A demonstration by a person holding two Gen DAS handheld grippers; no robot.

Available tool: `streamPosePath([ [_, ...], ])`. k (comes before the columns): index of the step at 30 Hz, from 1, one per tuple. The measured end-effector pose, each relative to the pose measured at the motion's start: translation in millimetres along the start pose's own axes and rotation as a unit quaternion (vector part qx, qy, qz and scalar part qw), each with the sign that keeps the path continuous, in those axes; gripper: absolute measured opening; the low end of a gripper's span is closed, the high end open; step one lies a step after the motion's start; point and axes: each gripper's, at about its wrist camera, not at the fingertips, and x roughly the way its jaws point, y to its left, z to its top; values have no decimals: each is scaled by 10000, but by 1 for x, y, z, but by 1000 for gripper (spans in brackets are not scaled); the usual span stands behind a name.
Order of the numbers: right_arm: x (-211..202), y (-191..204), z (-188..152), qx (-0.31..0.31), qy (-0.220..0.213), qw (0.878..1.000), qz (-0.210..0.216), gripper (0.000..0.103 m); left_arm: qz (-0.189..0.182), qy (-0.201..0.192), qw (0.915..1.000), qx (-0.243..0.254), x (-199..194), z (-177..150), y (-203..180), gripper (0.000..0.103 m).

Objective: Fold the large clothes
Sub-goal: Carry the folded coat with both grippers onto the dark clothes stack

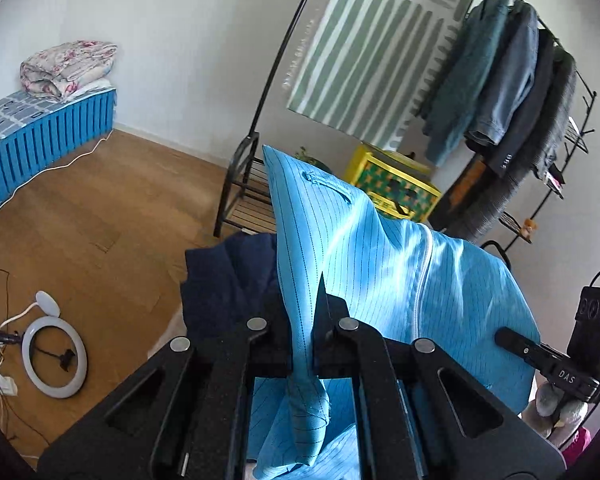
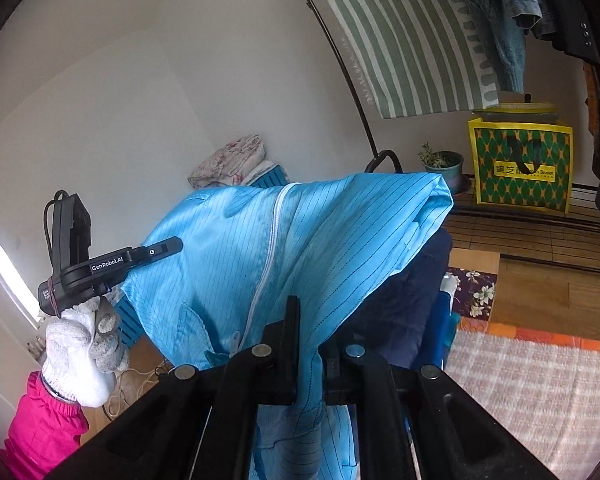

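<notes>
- My left gripper (image 1: 302, 344) is clamped tight on a bunched edge of the light blue pinstriped zip-front garment (image 1: 380, 264).
- My right gripper (image 2: 312, 364) pinches another edge of that garment (image 2: 300, 240), jaws closed on cloth.
- The garment hangs stretched between both grippers, lifted above a dark navy cloth (image 1: 220, 276) lying beneath.

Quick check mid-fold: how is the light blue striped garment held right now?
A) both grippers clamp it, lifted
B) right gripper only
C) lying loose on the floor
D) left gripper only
A: the left gripper and the right gripper each pinch the light blue striped garment, holding it up.
</notes>
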Motion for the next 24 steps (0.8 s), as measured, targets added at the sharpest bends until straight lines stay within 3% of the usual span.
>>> streamPosePath([
  [5, 55, -26, 1, 211, 91, 9997, -58, 5, 267, 152, 9995, -110, 64, 9, 36, 3],
  [12, 104, -81, -20, 589, 627, 9952, -461, 8, 881, 601, 9942, -141, 144, -19, 64, 7],
  [15, 108, -87, -21, 471, 716, 9934, -757, 13, 1281, 567, 9901, -100, 152, -25, 69, 22],
  [16, 109, -87, -22, 436, 750, 9924, -875, 19, 1509, 555, 9870, -75, 155, -24, 70, 30],
  [17, 109, -87, -23, 463, 784, 9911, -971, 32, 1663, 509, 9847, -85, 155, -24, 70, 32],
  [18, 108, -87, -24, 525, 817, 9903, -994, 35, 1748, 444, 9835, -123, 151, -26, 70, 32],
  [24, 73, -75, -25, 408, 668, 9915, -1035, 43, 1793, 168, 9836, -110, 108, -30, 65, 32],
])
